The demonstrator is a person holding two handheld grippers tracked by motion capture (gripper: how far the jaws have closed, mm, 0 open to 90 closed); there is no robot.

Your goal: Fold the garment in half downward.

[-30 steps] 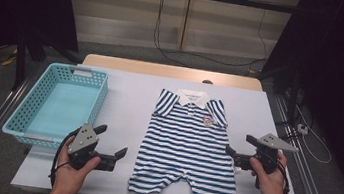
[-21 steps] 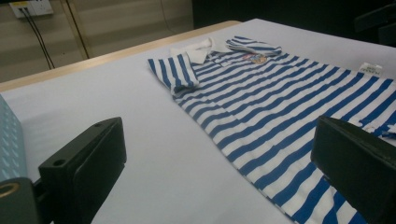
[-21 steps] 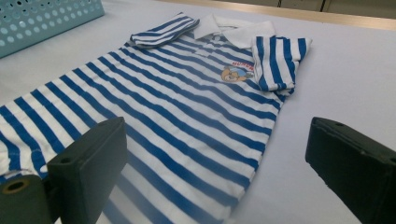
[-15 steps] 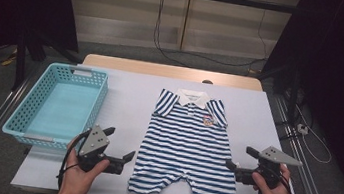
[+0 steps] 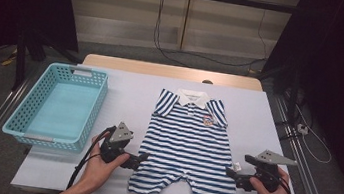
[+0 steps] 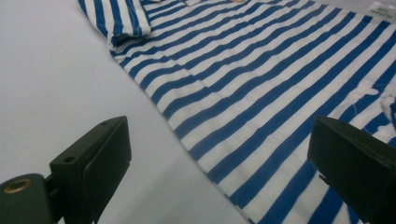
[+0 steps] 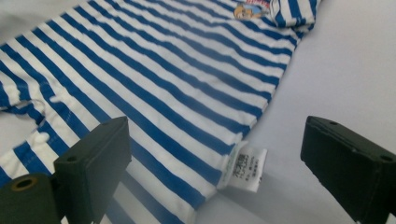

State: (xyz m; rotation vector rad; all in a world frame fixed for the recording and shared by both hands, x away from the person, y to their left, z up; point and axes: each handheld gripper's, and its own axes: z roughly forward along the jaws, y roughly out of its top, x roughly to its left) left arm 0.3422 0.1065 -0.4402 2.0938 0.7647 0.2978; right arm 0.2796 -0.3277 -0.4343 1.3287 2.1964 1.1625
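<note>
A blue-and-white striped baby romper [image 5: 188, 144] with a white collar lies flat on the white table [image 5: 124, 96]. My left gripper [image 5: 142, 157] is open at the romper's lower left edge, its jaws straddling the hem [image 6: 219, 168]. Over at the lower right edge my right gripper [image 5: 230, 174] is open too, and its jaws frame the side seam with the white care label [image 7: 243, 170]. Nothing is held by either one.
An empty turquoise plastic basket [image 5: 31, 114] stands on the table's left side. Metal rails run along both table sides. Cables lie on the floor beyond the far edge.
Both grippers have moved inward and toward the table's near side, closing on the romper's lower edges. The romper has not moved.
</note>
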